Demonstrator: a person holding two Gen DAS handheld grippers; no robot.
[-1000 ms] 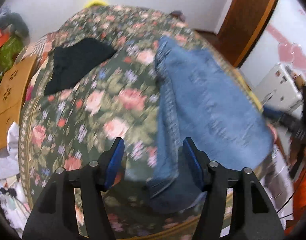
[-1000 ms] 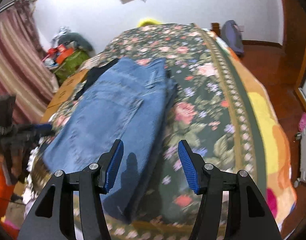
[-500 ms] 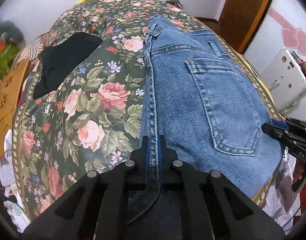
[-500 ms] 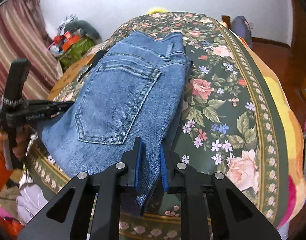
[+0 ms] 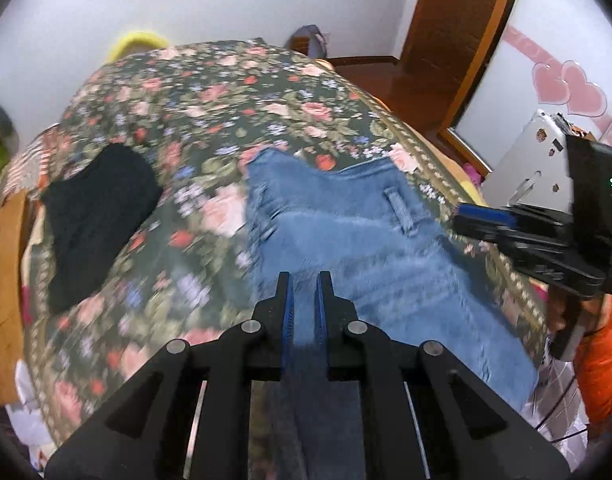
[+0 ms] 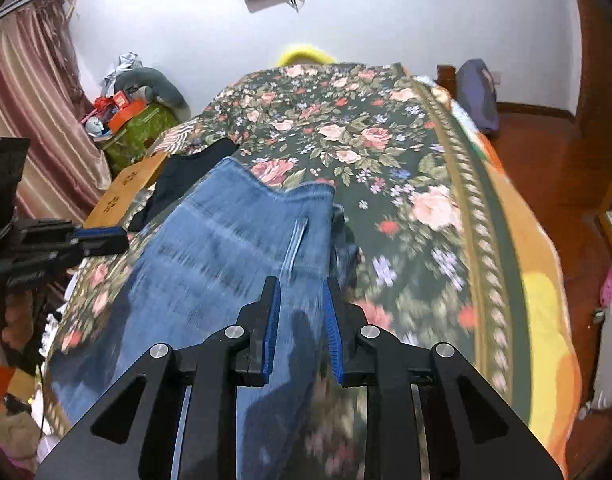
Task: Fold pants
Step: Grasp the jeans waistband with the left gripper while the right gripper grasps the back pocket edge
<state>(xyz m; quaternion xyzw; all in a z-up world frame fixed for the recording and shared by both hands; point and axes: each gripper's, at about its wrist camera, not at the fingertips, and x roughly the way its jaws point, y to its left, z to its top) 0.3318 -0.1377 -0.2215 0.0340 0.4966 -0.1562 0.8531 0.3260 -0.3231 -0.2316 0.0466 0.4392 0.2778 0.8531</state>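
Note:
Folded blue jeans (image 5: pixel 353 248) lie on the floral bedspread (image 5: pixel 210 112), near its front edge. My left gripper (image 5: pixel 304 284) is shut on the jeans' near left edge, with denim pinched between its blue pads. My right gripper (image 6: pixel 302 292) is shut on the jeans (image 6: pixel 226 256) at their near right edge, with a thick fold of denim between the fingers. The cloth rises from the bed toward both grippers. Each gripper shows in the other's view: the right one (image 5: pixel 481 216) and the left one (image 6: pixel 102 234).
A black garment (image 5: pixel 94 216) lies on the bed's left side. A wooden board (image 6: pixel 126 184) and a cluttered green pile (image 6: pixel 134 128) stand left of the bed. A door (image 5: pixel 457 32) and a white appliance (image 5: pixel 533 164) are to the right. A yellow pillow (image 6: pixel 306 54) is at the head.
Both grippers went from open to shut on the jeans' near edge one second ago. Since half a second ago they have lifted and pulled back; the jeans look farther away and motion-blurred.

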